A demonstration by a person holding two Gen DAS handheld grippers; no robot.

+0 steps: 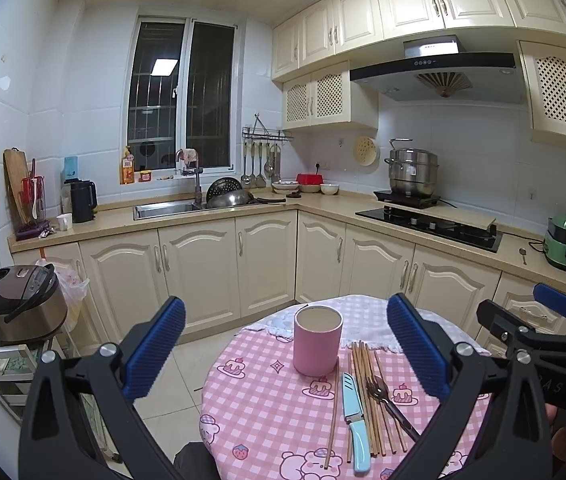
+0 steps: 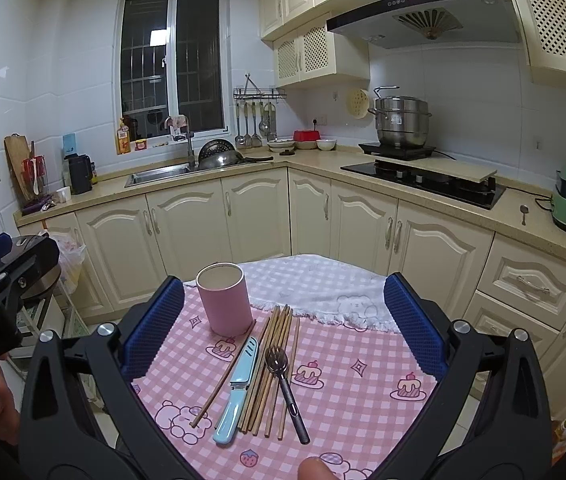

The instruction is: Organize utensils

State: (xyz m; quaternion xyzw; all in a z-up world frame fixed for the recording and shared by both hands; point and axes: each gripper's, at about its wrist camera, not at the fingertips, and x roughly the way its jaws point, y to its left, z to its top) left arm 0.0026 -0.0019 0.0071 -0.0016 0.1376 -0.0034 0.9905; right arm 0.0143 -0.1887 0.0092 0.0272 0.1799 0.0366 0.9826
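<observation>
Both claws, left (image 1: 285, 354) and right (image 2: 283, 330), hang with jaws wide apart and empty over the pink-checked desk (image 2: 363, 408). Between the right claw's fingers lie the chopsticks (image 2: 271, 364), a blue knife (image 2: 237, 388) and a dark fork (image 2: 283, 384), side by side. A pink cup (image 2: 225, 298) stands upright just behind them.

Right gripper (image 2: 283, 328) gapes above chopsticks (image 2: 271, 368), knife (image 2: 237, 392), pink cup (image 2: 225, 298).

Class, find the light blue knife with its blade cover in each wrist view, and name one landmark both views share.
Left wrist view: light blue knife, lower centre, below-right of the pink cylindrical cup.
Right wrist view: knife, lower centre-left, directly below the cup.
Shared landmark: the pink cup.
</observation>
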